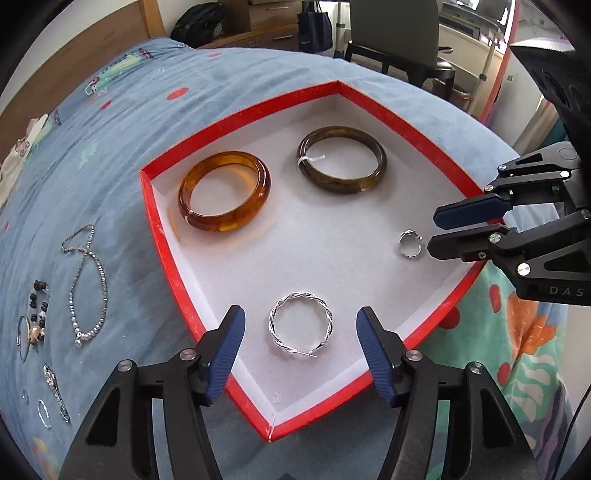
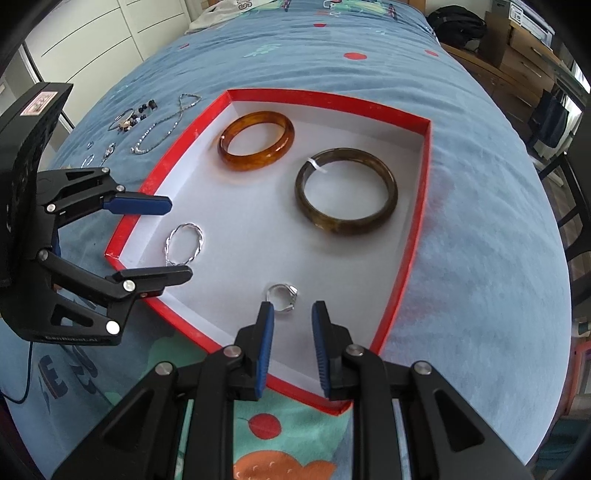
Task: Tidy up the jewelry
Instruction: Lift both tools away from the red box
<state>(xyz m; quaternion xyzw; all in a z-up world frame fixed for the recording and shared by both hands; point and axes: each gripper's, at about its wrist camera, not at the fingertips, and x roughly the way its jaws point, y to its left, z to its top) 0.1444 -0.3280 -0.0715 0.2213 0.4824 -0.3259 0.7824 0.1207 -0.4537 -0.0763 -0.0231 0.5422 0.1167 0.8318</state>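
A red-rimmed tray (image 1: 295, 240) with a white floor lies on the bed. Inside it are an amber bangle (image 1: 221, 223), a dark olive bangle (image 1: 340, 187) with a small tag, a twisted silver hoop (image 1: 300, 328) and a small silver ring (image 1: 408, 243). My left gripper (image 1: 301, 350) is open and straddles the hoop, its blue pads clear of it on both sides. My right gripper (image 2: 293, 308) is open with a narrow gap and nothing between its pads. The ring (image 2: 282, 295) lies just beyond its fingertips. The right wrist view shows the hoop (image 2: 183, 243) between the left gripper's (image 2: 180, 239) spread fingers.
Loose jewelry lies on the blue bedspread (image 1: 221, 81) left of the tray: a silver chain (image 1: 88, 288), a beaded bracelet (image 1: 38, 306) and several small pieces. A chair (image 1: 391, 33), a bag and wooden drawers stand past the bed's far edge.
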